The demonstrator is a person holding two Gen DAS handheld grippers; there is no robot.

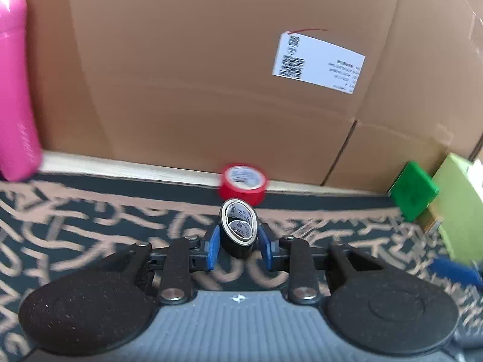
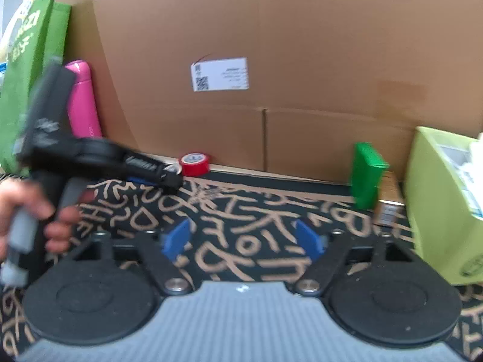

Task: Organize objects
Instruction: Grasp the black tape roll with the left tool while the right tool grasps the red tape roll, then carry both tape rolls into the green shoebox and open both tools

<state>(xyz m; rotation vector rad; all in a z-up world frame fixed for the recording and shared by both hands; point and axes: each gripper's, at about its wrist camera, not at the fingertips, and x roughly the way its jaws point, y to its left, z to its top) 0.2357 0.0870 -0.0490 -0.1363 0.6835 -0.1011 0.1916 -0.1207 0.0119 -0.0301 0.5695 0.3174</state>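
Note:
My left gripper (image 1: 238,242) is shut on a black tape roll (image 1: 238,230), held above the patterned cloth. A red tape roll (image 1: 243,184) lies just beyond it at the foot of the cardboard box; it also shows in the right wrist view (image 2: 195,164). In the right wrist view my left gripper (image 2: 172,178) reaches in from the left, its tips close to the red roll. My right gripper (image 2: 243,238) is open and empty over the cloth.
A large cardboard box (image 1: 211,75) forms the back wall. A pink bottle (image 1: 15,90) stands at far left. A green box (image 2: 366,175) and a lime-green container (image 2: 437,205) stand at right. A green bag (image 2: 27,69) stands at far left.

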